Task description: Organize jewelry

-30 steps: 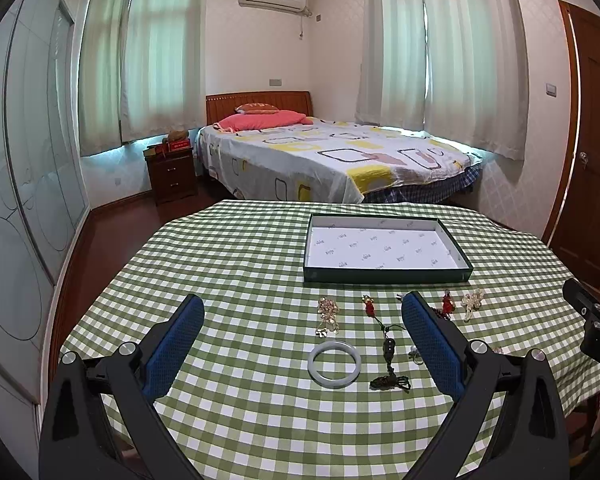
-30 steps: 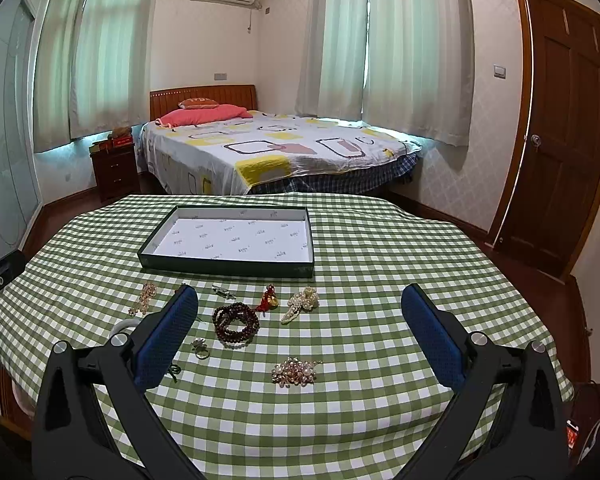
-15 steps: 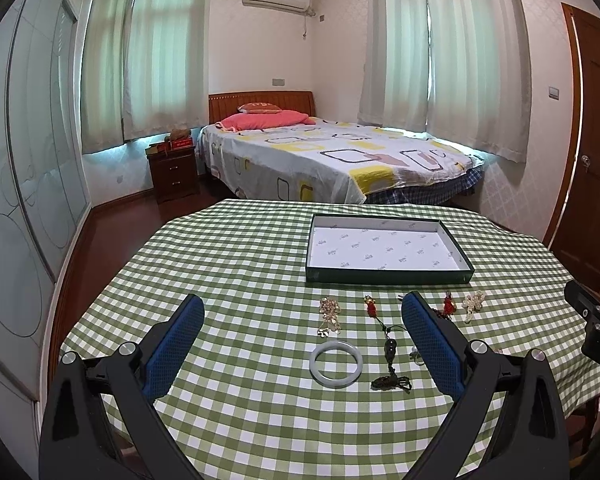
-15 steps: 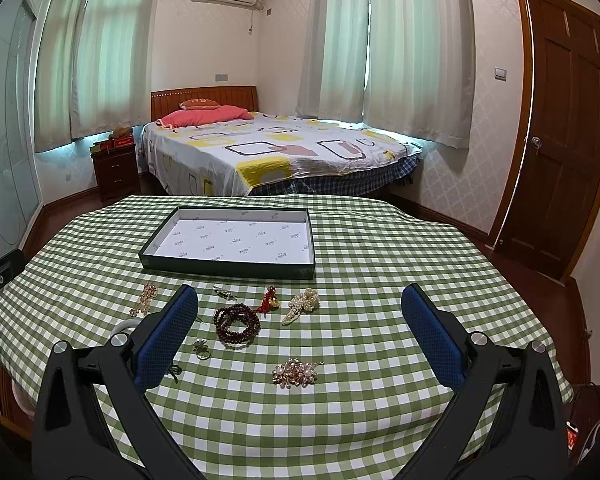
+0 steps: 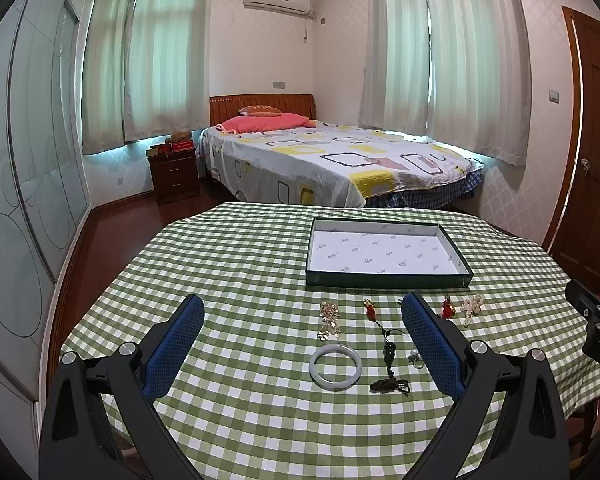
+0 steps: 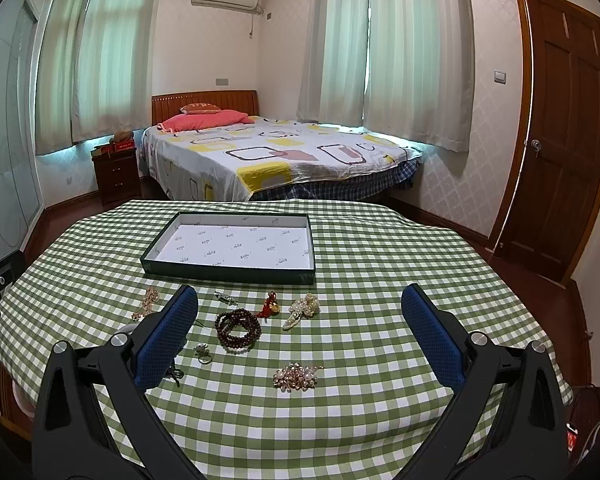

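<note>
Barely any change over the last second: both views only drifted slightly, jewelry untouched. We held the left hand-held gripper (image 5: 302,312) and right hand-held gripper (image 6: 299,306) wide open, empty, above the bench (image 6: 380,272). The tray (image 6: 236,274) at the far side was empty. Bangle (image 5: 335,366), bead bracelet (image 6: 238,326), brooch (image 6: 296,376) all lay loose near us. Sorting hadn't started; first pick pending.

A shallow dark green tray (image 6: 228,270) with white lining lies empty. In front of it lie a pale bangle (image 5: 335,367), dark red bead bracelet (image 6: 237,325), pearl brooch (image 6: 302,309), ring (image 6: 203,352) and gold cluster brooch (image 6: 296,376).
</note>
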Tool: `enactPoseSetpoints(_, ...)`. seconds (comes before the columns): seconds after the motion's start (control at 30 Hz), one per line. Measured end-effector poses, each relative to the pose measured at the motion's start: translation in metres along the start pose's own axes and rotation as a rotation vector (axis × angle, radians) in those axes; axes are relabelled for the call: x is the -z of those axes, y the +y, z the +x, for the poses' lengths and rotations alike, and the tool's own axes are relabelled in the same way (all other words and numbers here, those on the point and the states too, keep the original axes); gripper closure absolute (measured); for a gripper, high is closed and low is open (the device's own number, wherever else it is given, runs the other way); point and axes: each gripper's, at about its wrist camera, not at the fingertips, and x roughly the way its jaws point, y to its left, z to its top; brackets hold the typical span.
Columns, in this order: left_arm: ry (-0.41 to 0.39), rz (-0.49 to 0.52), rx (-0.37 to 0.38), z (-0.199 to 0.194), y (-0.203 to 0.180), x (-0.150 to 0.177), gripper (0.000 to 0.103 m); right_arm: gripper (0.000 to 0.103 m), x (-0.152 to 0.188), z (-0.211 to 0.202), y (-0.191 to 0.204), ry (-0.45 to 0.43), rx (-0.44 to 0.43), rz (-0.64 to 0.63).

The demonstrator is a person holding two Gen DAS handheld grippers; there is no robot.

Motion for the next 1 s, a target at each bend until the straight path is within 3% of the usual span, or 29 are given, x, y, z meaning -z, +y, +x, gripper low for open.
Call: enactPoseSetpoints(1.0,0.011,-0.001,0.011,-0.0006,-0.0026,0.0008,0.007,0.004,0.0016,0.0004,0.003,-0.004,0.0,-0.001)
